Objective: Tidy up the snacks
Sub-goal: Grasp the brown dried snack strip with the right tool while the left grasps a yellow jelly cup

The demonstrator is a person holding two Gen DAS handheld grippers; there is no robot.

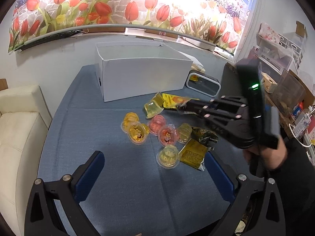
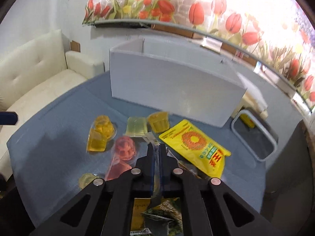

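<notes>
Left gripper [image 1: 155,169] is spread wide with nothing in it, hovering over the jelly cups [image 1: 151,131] on the blue table [image 1: 78,137]. Right gripper [image 2: 156,147] is pinched tight on the edge of the yellow snack packet [image 2: 195,143], just in front of the white box [image 2: 173,84].

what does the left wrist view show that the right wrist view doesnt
Only the left wrist view: the open left gripper, the whole black right gripper from outside with the hand holding it, and cluttered shelves at right.

Only the right wrist view: the right gripper's jaws shut, seen from behind, and the yellow pouch's printed front.

Both: the white open box, blue tablecloth, jelly cups, cream sofa, tulip picture.
</notes>
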